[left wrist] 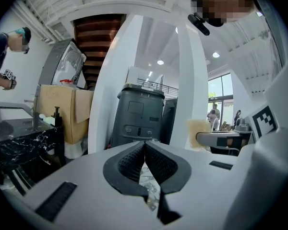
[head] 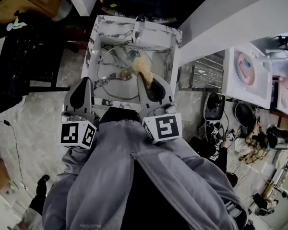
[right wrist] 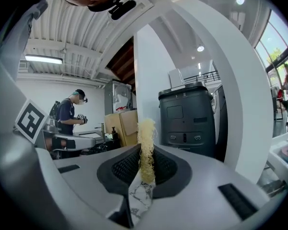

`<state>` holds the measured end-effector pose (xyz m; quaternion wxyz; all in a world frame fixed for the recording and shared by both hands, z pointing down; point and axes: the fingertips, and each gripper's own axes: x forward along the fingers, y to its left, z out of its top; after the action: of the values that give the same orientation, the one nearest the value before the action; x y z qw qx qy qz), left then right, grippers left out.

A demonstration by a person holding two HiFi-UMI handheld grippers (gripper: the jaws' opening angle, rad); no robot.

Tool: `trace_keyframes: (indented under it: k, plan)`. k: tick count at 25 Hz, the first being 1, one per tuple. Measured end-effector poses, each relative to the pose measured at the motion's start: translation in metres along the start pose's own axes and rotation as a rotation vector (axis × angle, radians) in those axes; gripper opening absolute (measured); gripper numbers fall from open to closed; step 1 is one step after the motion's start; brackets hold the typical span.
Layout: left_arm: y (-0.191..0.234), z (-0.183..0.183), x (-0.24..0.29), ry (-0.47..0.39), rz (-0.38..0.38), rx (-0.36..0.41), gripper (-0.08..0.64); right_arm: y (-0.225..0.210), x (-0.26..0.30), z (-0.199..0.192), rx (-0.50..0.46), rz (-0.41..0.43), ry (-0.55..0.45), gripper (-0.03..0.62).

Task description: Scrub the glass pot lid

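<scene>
- Head view: a glass pot lid [head: 116,83] lies flat in a marble-veined basin [head: 97,32]. Its round rim sits close to the basin walls, with a brownish knob [head: 126,72] at its centre.
- The right tongs [head: 144,79] reach over the lid, clamped on a pale yellow scrubber [head: 143,63] near the knob. Whether the scrubber touches the glass cannot be told.
- The left tongs [head: 86,80], clenched on nothing, hover by the lid's near-left edge.
- Handling, as it looks from here: the lid should be stiff, fairly weighty, breakable and slick when wet. The knob or the rim seems the safest hold, with the basin walls there to brace it against sliding.
- Left gripper view: the ribbed black pads [left wrist: 129,164] meet with no gap and nothing between them. A sliver of marble pattern shows below; the lid itself is out of sight.
- Beyond stand a dark grey bin [left wrist: 139,114] and a cardboard box [left wrist: 67,109].
- Right gripper view: the tongs pinch the scrubber, a coarse, fibrous, loofah-like strip that stands upright out of the textured pads. It looks soft and springy, light enough to need only a modest squeeze.
- Another person [right wrist: 69,111] works in the background.
</scene>
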<state>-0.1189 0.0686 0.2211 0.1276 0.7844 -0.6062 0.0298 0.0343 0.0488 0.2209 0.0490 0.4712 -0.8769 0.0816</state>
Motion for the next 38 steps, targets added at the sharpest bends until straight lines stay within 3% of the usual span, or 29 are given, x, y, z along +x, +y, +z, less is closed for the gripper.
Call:
trace_keyframes:
  k: [3,6,10,15,22,26,33,38]
  plan:
    - [0.01,-0.011,0.012,0.041,-0.039,0.0,0.014,0.002,0.008,-0.003,0.012,-0.039,0.023,0.06]
    - [0.017,-0.023,0.029,0.071,-0.092,0.065,0.014,0.005,0.023,-0.001,-0.015,-0.061,0.011,0.06]
    - [0.024,-0.05,0.055,0.121,-0.163,0.066,0.014,0.01,0.05,-0.014,-0.081,-0.05,0.025,0.06]
    - [0.025,-0.105,0.083,0.252,-0.21,0.059,0.015,0.01,0.081,-0.048,-0.145,-0.019,0.107,0.06]
    - [0.048,-0.157,0.108,0.417,-0.137,-0.086,0.027,0.016,0.107,-0.093,-0.141,0.044,0.211,0.06]
    - [0.061,-0.184,0.118,0.522,-0.071,-0.157,0.086,0.009,0.122,-0.119,-0.106,0.054,0.264,0.06]
    - [0.075,-0.226,0.128,0.723,0.052,-0.137,0.139,-0.011,0.142,-0.149,-0.099,0.061,0.324,0.06]
    - [0.079,-0.245,0.13,0.81,0.119,-0.192,0.187,-0.019,0.147,-0.156,-0.082,0.076,0.338,0.06]
